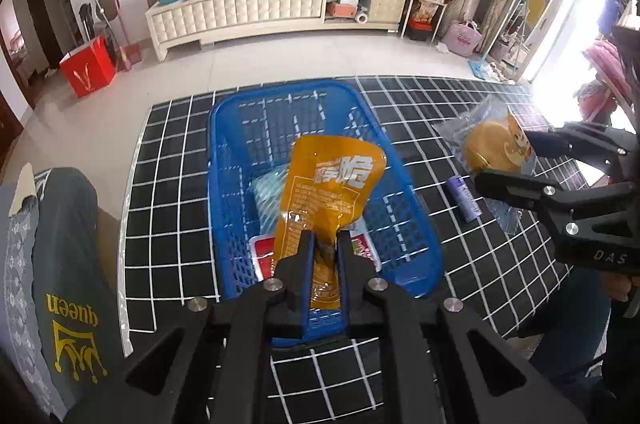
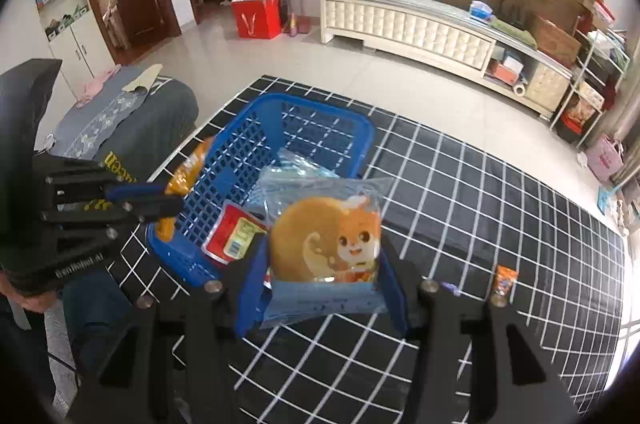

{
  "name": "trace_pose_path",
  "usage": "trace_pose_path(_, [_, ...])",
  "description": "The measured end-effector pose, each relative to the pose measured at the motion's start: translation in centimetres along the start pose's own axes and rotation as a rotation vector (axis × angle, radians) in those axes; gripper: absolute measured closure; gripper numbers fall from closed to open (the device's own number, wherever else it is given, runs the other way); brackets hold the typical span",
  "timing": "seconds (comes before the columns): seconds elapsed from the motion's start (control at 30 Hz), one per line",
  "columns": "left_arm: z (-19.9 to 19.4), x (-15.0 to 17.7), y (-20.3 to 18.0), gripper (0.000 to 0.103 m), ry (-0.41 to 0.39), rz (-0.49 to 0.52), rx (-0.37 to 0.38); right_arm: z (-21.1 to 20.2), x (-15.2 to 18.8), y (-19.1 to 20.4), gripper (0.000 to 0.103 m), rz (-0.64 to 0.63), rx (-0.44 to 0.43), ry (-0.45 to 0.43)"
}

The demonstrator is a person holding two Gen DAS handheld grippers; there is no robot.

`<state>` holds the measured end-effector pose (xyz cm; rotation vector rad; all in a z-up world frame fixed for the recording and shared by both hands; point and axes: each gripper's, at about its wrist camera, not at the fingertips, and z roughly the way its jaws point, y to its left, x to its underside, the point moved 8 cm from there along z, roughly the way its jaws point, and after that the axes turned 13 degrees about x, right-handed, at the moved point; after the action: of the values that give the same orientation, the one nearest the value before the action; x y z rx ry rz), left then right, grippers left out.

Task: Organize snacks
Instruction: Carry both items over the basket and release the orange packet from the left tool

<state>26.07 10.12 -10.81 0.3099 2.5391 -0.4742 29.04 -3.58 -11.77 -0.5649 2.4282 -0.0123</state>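
left gripper is clamped on an orange snack pouch, held upright above the near end of the blue basket. right gripper is pinched on a clear bun pack w/ a cartoon squirrel, held in the air just right of the basket. inside the basket: a pale blue packet and a red-label pack. basket sits on a black cloth w/ white grid. on the cloth to the right lie a small purple tube and a small orange packet, well apart from the basket.
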Motion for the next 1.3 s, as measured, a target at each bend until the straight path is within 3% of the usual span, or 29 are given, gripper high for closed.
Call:
trace_pose_path(0.4, [3.9, 1.5, 2.6, 0.091, 0.054, -0.04, 0.03, 4.2, 0.8, 2.1, 0.046, -0.027, -0.01, 0.089])
trace_pose_path(0.53, [4.3, 1.7, 2.9, 0.069, 0.076, -0.037, -0.001, 4.5, 0.9, 1.8, 0.046, -0.018, -0.01, 0.104])
trace_pose_path(0.7, [3.1, 1.4, 2.8, 0.058, 0.042, -0.015, -0.032, 3.7, 0.9, 1.7, 0.046, -0.016, -0.007, 0.094])
trace_pose_path(1.03, [-0.2, 1.6, 3.6, 0.058, -0.039, -0.038, -0.06, 2.2, 0.2, 2.3, 0.045, -0.011, -0.003, 0.062])
trace_pose_path(1.3, [-0.7, 2.0, 4.6, 0.058, -0.078, -0.022, -0.082, 3.9, 0.1, 3.3, 0.045, -0.026, 0.051, 0.077])
